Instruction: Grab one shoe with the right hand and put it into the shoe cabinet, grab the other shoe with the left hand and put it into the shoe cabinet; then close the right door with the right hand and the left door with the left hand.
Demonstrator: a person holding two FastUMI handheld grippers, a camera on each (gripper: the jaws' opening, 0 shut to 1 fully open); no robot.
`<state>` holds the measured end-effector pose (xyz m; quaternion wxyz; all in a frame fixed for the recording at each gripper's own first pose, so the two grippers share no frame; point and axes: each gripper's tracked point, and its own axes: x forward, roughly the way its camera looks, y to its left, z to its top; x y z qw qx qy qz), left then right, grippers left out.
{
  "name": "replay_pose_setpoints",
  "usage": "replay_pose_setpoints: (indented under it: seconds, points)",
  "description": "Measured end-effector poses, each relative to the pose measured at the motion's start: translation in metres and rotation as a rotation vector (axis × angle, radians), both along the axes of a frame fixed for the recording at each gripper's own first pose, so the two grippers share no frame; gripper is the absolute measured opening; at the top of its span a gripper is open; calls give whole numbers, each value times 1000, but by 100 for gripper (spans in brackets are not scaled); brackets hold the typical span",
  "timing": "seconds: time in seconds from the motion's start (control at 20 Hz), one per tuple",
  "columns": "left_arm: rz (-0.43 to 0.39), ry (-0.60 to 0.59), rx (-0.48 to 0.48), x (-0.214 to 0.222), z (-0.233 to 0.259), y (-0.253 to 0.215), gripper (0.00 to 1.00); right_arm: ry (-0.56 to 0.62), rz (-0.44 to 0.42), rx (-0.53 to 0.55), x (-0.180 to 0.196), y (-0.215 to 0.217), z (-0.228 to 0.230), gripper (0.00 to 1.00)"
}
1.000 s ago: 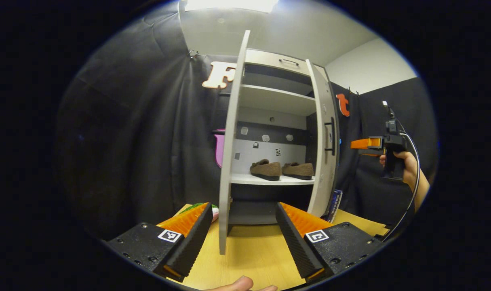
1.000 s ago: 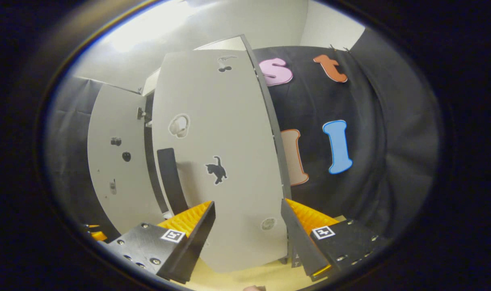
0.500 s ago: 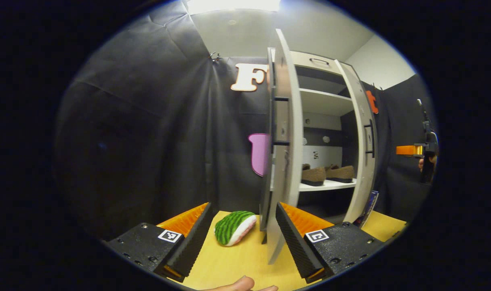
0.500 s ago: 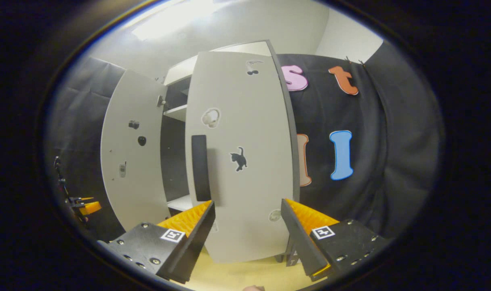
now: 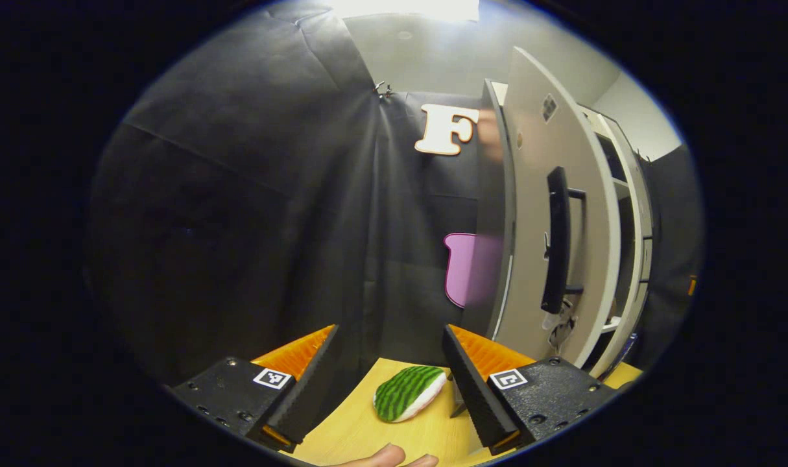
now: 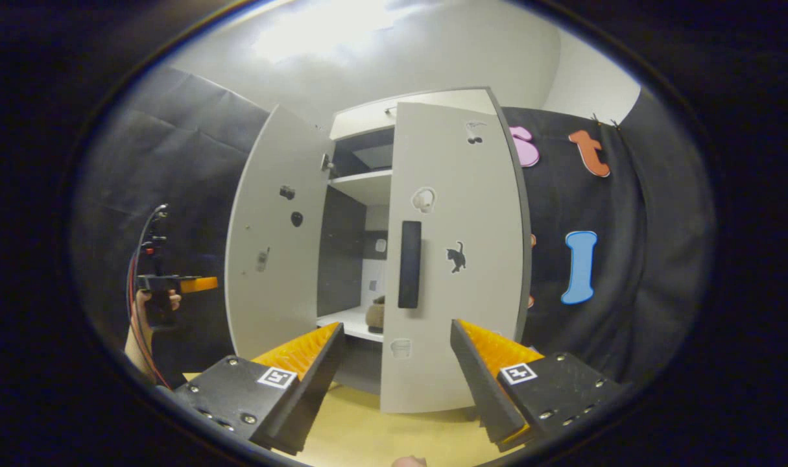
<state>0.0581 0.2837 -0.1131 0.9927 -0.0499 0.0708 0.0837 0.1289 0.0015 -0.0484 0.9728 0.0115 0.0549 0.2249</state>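
both grippers, left gripper point(image 5: 388, 376) and right gripper point(image 6: 397, 373), gape wide and hold nothing; a shoe point(image 6: 375, 316) sits on the shoe cabinet point(image 6: 368, 188) shelf (doors ajar).

One shoe cabinet point(image 6: 426, 110). Two doors: left door point(image 6: 270, 240), right door point(image 6: 458, 259), both ajar. Two bar handles, one per door point(image 5: 556, 240) point(image 6: 410, 263). One shoe point(image 6: 375, 316) partly seen on a shelf point(image 6: 348, 321); a second shelf above point(image 6: 364, 185). One green striped plush toy point(image 5: 408, 392) on the surface point(image 5: 355, 428). Several small stickers on the doors; exact number unclear.
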Motion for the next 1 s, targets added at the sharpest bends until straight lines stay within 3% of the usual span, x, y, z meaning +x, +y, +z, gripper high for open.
replay_pose_setpoints:
  seconds: [0.15,0.2,0.25,0.3,0.35,0.45,0.5,0.55,0.65,0.7,1.0]
  points:
    - [-43,-25,23,21,19,-8,91,-6,7,30,-10,-3,2,98]
    - [-50,-26,31,30,25,-10,91,-9,-7,27,-11,-6,4,98]
    - [-67,-20,36,37,31,-17,99,-20,-15,20,-16,-7,8,98]
    - [-92,-16,41,44,35,-26,95,-38,-17,9,-20,-6,10,98]
    - [-143,-1,61,47,36,-42,91,-61,-21,1,-26,-9,13,98]
    - [-248,33,109,47,37,-76,94,-50,9,43,-48,-12,11,94]
    - [-234,49,147,52,38,-74,99,-37,30,72,-53,-9,10,98]
    - [-224,50,166,51,41,-71,86,-28,41,87,-57,-9,12,98]
    - [-242,69,144,50,39,-75,84,-36,6,67,-58,-21,12,93]
    - [-252,72,117,52,41,-77,84,-44,-20,49,-56,-28,12,98]
    - [-259,108,67,53,40,-79,85,-6,-53,49,-56,-34,-3,98]
